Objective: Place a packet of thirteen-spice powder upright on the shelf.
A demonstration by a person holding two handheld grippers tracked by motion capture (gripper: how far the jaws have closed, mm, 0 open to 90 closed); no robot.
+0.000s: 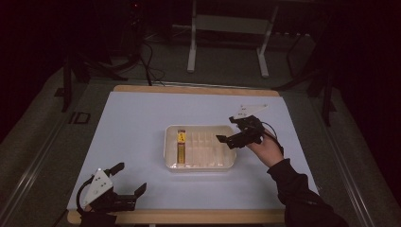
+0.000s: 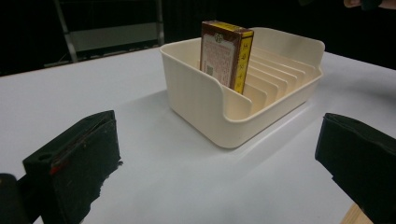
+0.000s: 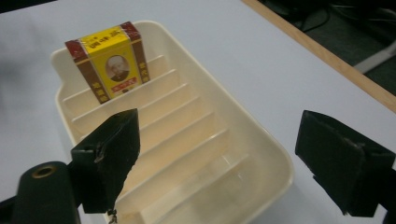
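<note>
High view: box (image 1: 181, 144) upright on edge, end slot, tray (image 1: 201, 165).

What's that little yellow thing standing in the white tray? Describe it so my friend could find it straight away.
On the pale blue table top sits a cream plastic tray with slot dividers. In the slot at the tray's left end stands a small yellow and brown box with a portrait on its face, upright on its edge. It is the one thing in the tray; the other slots are bare.
</note>
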